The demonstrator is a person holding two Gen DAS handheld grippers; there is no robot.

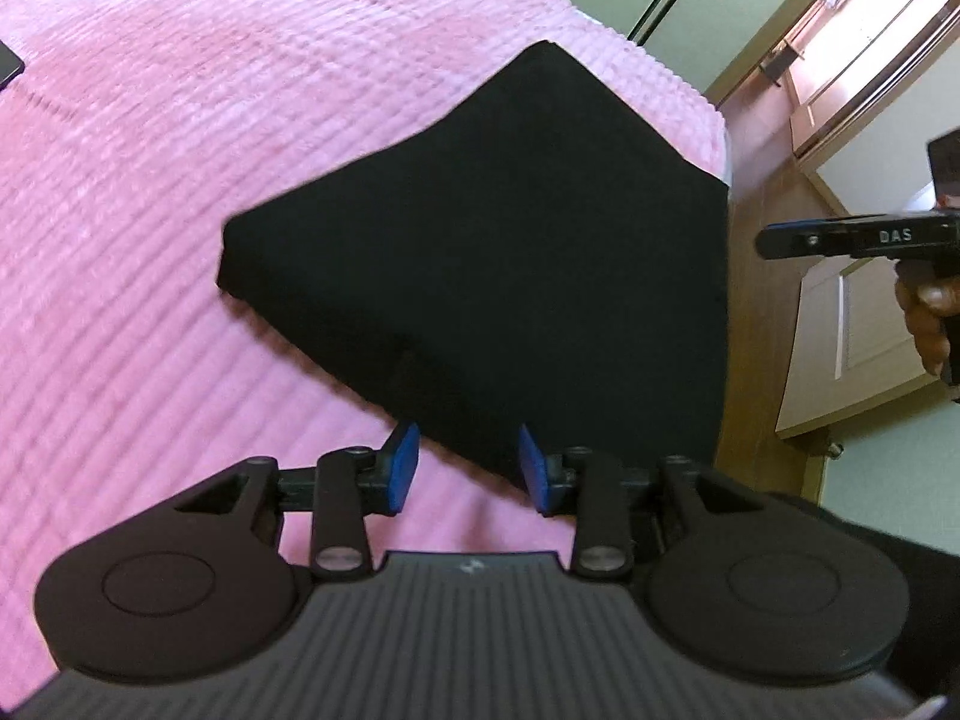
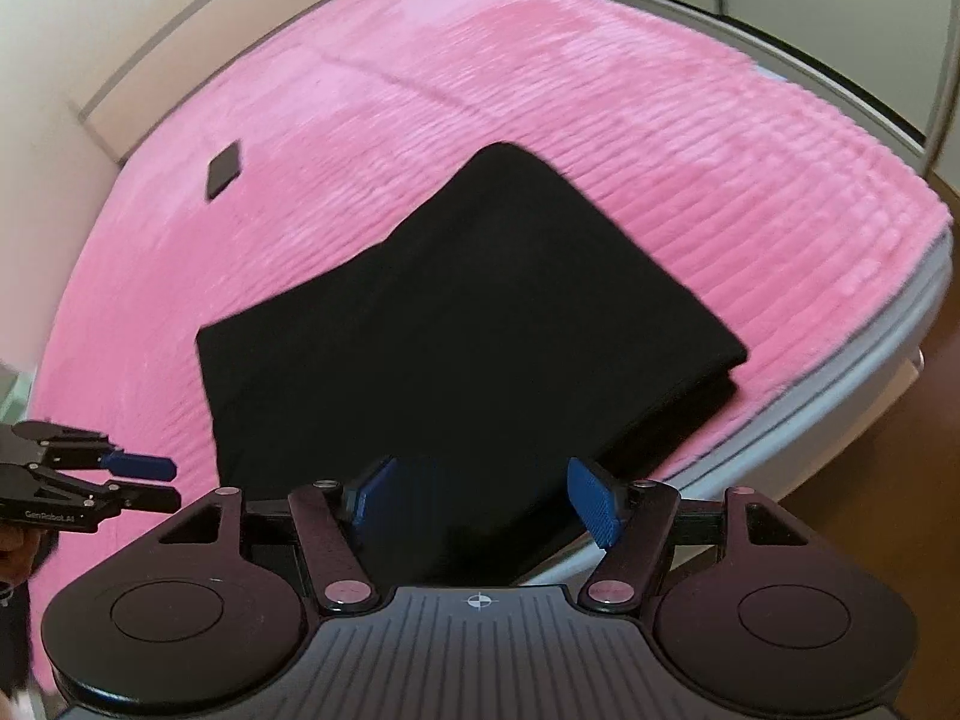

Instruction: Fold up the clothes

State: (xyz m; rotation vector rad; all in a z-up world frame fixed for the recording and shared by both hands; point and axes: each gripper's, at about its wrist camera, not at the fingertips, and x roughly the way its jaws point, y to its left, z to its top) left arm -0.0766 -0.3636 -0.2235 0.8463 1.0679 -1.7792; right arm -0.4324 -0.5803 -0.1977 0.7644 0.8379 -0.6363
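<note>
Left tool, jaws apart, hovers over black garment on pink bedspread.

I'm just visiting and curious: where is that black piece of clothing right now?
The black garment lies folded on the pink bedspread, near the bed's edge, just ahead of both open grippers.

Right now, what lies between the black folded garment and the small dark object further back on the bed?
Only bare pink bedspread. The right wrist view shows it between the garment and the small dark object, with nothing else lying there.
</note>
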